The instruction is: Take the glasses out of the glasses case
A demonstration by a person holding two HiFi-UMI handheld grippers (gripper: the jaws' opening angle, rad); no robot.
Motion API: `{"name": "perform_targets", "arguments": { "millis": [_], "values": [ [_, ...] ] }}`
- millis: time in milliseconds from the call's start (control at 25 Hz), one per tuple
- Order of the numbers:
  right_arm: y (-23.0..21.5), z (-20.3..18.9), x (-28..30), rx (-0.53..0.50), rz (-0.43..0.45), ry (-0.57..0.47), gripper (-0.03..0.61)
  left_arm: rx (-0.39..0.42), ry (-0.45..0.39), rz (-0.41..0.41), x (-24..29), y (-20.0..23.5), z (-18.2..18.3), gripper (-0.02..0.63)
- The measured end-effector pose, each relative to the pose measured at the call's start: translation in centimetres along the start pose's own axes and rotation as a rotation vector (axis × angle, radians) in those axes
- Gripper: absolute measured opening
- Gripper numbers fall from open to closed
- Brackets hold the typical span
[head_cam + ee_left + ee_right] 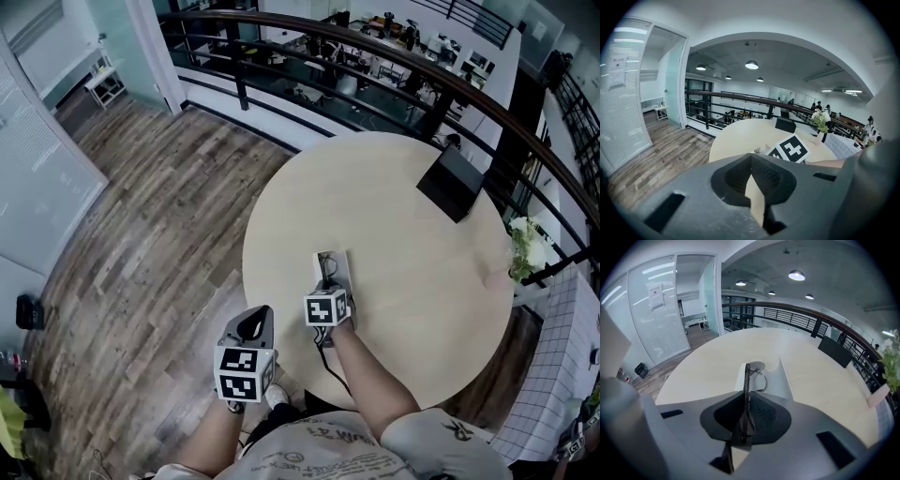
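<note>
The glasses case (339, 260), a pale, shallow shell lying open on the round tabletop, sits at about 9 o'clock from the table's centre in the head view, its long axis running 12 to 6 o'clock. The glasses (746, 377), dark-framed and folded, stand on edge with one thin arm pinched between the closed jaws of the right gripper (746, 414). From there they point to 12 o'clock, front rims over the open case. Whether they touch its floor cannot be told.
</note>
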State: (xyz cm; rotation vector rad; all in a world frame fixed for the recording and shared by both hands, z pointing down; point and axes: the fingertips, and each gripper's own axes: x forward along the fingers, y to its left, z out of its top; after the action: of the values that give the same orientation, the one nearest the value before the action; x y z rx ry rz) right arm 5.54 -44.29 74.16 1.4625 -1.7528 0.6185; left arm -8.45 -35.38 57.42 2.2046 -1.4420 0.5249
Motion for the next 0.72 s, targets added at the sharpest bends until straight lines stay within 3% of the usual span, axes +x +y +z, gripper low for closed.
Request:
{"name": "perform_targets", "arguments": {
  "millis": [440, 720],
  "values": [
    [-0.7, 0.5, -0.8, 0.042, -0.042, -0.034, 0.029, 0.012, -0.009, -0.011, -0.7, 0.0, 0.3, 0.012],
    [-1.8, 1.4, -2.5, 0.089, -0.093, -0.123, 0.028, 0.028, -0.035, -0.019, -1.3, -0.3, 1.2, 0.012]
  ]
}}
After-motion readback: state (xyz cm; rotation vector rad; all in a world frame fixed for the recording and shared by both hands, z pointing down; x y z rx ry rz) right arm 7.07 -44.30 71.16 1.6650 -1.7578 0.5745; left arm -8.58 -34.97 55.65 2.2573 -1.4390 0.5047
